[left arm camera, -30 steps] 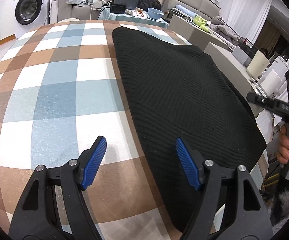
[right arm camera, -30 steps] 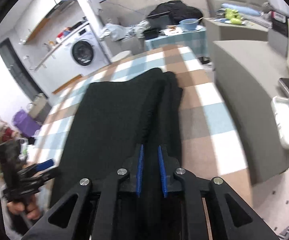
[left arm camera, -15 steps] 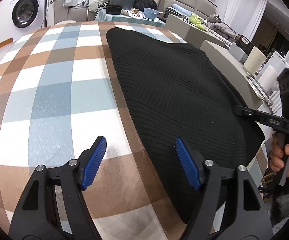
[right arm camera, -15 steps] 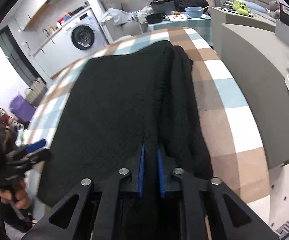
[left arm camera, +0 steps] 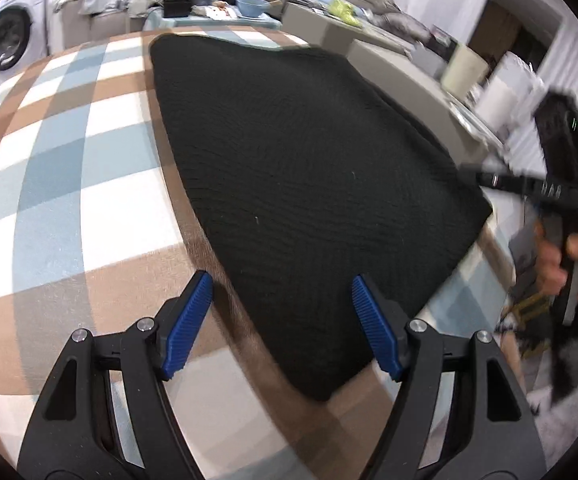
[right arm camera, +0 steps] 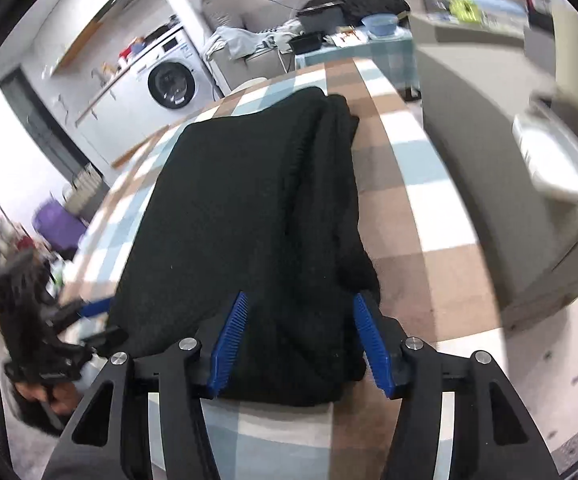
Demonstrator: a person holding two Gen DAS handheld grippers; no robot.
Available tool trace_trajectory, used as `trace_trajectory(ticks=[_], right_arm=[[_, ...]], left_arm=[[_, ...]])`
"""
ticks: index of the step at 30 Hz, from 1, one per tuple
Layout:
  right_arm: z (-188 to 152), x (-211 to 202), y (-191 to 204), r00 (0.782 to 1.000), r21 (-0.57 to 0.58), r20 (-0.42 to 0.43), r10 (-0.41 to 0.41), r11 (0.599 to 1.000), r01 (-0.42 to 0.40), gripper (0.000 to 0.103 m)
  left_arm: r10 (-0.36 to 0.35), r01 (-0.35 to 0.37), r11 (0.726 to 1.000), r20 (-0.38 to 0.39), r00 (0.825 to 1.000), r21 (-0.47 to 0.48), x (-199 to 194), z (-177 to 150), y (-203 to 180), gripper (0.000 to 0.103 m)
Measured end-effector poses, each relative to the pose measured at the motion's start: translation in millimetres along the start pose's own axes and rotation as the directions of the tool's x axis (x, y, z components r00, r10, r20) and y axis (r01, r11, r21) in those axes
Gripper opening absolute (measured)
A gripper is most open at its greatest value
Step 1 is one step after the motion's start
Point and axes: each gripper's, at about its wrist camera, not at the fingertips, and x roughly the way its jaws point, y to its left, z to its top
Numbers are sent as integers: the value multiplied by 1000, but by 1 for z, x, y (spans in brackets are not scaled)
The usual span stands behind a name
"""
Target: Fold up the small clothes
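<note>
A black knit lies flat on the checked table, folded lengthwise, with a thicker bunched layer along its right edge in the right wrist view. The right gripper has its fingers opening; the near hem of the knit lies between the blue pads but they no longer press it. The left gripper hovers with fingers wide apart over the knit's near left corner and the bare cloth beside it, gripping nothing.
</note>
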Motion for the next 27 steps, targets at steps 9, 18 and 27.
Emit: trace_trajectory(ticks=[9,18,27], right_arm=[[8,36,12,1000,-29,-8,-21,999,21,31],[23,72,66,1000,-90,-30,3,996,-6,29],[47,115,122,1000,-163,-10,16,986,-17,30]], left_arm=[[65,-60,996,59,996,-72,10,16,6,18],[183,-168,975,95,979,-148,-15,20,74,15],[256,-225,947,115,960,-231,-25,36,137,15]])
